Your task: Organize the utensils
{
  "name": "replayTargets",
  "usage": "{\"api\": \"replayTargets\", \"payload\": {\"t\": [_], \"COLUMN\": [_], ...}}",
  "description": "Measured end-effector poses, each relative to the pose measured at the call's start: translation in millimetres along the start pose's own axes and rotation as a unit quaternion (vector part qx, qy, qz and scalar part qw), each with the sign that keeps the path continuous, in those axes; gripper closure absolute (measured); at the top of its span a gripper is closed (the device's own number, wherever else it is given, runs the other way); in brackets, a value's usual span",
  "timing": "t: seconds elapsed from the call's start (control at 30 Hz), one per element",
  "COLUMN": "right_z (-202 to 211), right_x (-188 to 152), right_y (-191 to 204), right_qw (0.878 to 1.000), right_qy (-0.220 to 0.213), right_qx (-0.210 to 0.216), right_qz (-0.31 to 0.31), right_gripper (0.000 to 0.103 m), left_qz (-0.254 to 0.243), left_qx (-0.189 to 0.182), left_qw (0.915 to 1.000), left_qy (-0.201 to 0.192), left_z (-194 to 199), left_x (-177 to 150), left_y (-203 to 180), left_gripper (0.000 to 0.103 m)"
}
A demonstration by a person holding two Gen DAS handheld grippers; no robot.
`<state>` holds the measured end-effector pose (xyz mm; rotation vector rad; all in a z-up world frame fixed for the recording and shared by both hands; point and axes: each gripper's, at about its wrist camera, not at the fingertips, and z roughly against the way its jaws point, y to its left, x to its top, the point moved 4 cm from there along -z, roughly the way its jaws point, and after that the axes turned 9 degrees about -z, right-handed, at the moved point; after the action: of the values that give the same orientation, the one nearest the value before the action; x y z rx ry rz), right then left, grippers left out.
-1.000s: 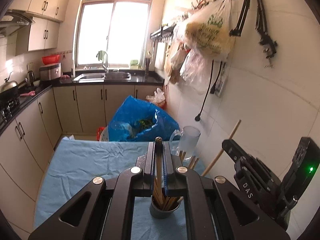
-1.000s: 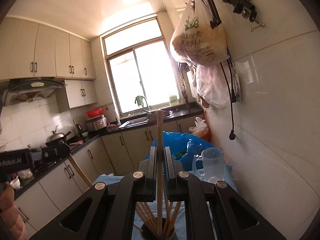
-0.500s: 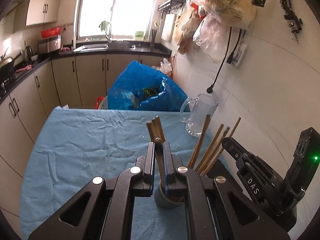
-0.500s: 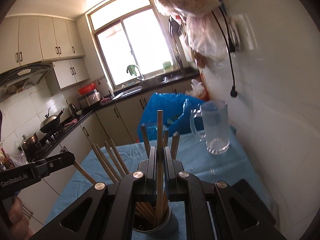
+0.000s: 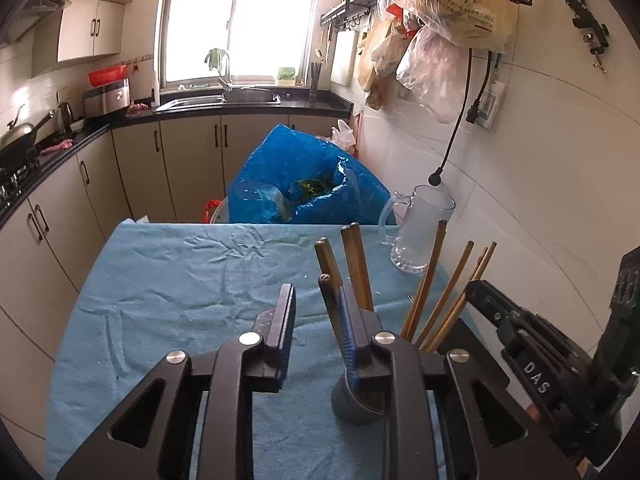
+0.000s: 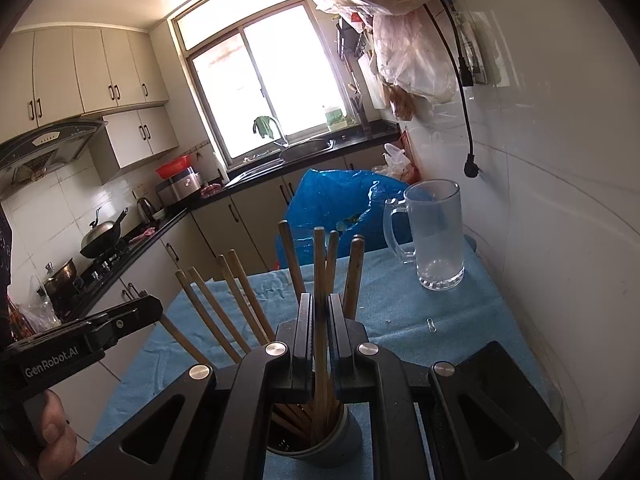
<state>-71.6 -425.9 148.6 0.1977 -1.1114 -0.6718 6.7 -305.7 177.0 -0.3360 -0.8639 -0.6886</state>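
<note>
1. Presently, a chopstick (image 6: 320,280) is clamped upright by the right gripper (image 6: 320,320) above the grey holder (image 6: 320,440).
2. The left gripper (image 5: 316,320), jaws just opened, grips nothing; a chopstick leans against its right finger.
3. The holder is set near the table's (image 5: 160,280) wall-side edge.

The grey cup (image 5: 352,404) is mostly hidden behind the left gripper's (image 5: 316,320) black frame, so the chopsticks' (image 5: 356,264) lower ends cannot be seen. In the right wrist view the cup (image 6: 332,440) is half covered by the right gripper (image 6: 320,320). A hand (image 6: 52,436) is cut off at the near left edge. Print on the hanging bag (image 5: 460,0) is too small to read. The blue bag's (image 5: 304,188) contents stay unclear.
</note>
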Motion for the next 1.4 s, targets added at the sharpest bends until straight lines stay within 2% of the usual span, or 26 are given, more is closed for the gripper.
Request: {"api": "replayTargets", "payload": {"t": [0.17, 0.3, 0.4, 0.43, 0.47, 0.53, 0.57, 0.63, 0.73, 0.77, 0.8, 0.87, 0.9, 1.03, 1.13, 1.23, 1.4], "right_z": [11, 19, 28, 31, 36, 45, 49, 61, 77, 83, 88, 99, 103, 118, 135, 149, 169], "right_x": [2, 3, 3, 2, 2, 1, 1, -1, -6, -9, -12, -20, -26, -50, -72, -89, -119], "right_y": [2, 2, 1, 1, 0, -3, -3, -4, -7, -7, -6, -4, -4, 4, 10, 13, 23], "right_qw": [1.0, 1.0, 1.0, 1.0, 1.0, 0.999, 0.999, 0.998, 0.996, 0.996, 0.995, 0.994, 0.994, 0.993, 0.992, 0.992, 0.993], "right_qy": [-0.009, -0.016, -0.023, -0.024, -0.027, -0.037, -0.041, -0.053, -0.063, -0.064, -0.065, -0.066, -0.063, -0.05, -0.047, -0.038, -0.02], "right_qx": [-0.001, -0.003, -0.008, -0.008, -0.01, -0.02, -0.024, -0.04, -0.058, -0.063, -0.07, -0.085, -0.091, -0.107, -0.111, -0.112, -0.114], "right_qz": [-0.001, -0.003, -0.003, -0.004, -0.007, -0.008, -0.007, -0.002, -0.005, -0.005, -0.003, 0.002, 0.004, 0.02, 0.035, 0.031, 0.028], "right_gripper": [0.094, 0.071, 0.067, 0.061, 0.057, 0.04, 0.037, 0.023, 0.011, 0.009, 0.008, 0.005, 0.0, 0.0, 0.0, 0.0, 0.0], "left_qz": [0.001, 0.0, 0.0, 0.0, 0.002, 0.004, 0.005, 0.006, 0.009, 0.011, 0.016, 0.024, 0.025, 0.014, 0.006, 0.013, 0.034], "left_qx": [0.006, 0.012, 0.018, 0.019, 0.021, 0.028, 0.033, 0.046, 0.065, 0.072, 0.079, 0.09, 0.096, 0.118, 0.121, 0.132, 0.128], "left_qw": [1.0, 0.9999, 0.9998, 0.9998, 0.9997, 0.9995, 0.9993, 0.9987, 0.9975, 0.9969, 0.9963, 0.9952, 0.9947, 0.9927, 0.9925, 0.9912, 0.9912], "left_qy": [-0.005, -0.006, -0.007, -0.008, -0.009, -0.015, -0.018, -0.023, -0.028, -0.027, -0.028, -0.028, -0.026, -0.021, -0.015, -0.011, -0.008], "left_z": [4, 7, 10, 12, 15, 20, 23, 30, 41, 44, 50, 60, 64, 88, 105, 121, 140], "left_x": [0, -1, -4, -5, -6, -8, -10, -14, -25, -30, -37, -49, -55, -87, -111, -134, -165], "left_y": [2, 2, 2, 3, 4, 6, 8, 11, 17, 19, 21, 25, 26, 29, 30, 34, 35], "left_gripper": [0.071, 0.067, 0.066, 0.064, 0.06, 0.051, 0.047, 0.04, 0.023, 0.014, 0.01, 0.01, 0.01, 0.009, 0.009, 0.008, 0.003]}}
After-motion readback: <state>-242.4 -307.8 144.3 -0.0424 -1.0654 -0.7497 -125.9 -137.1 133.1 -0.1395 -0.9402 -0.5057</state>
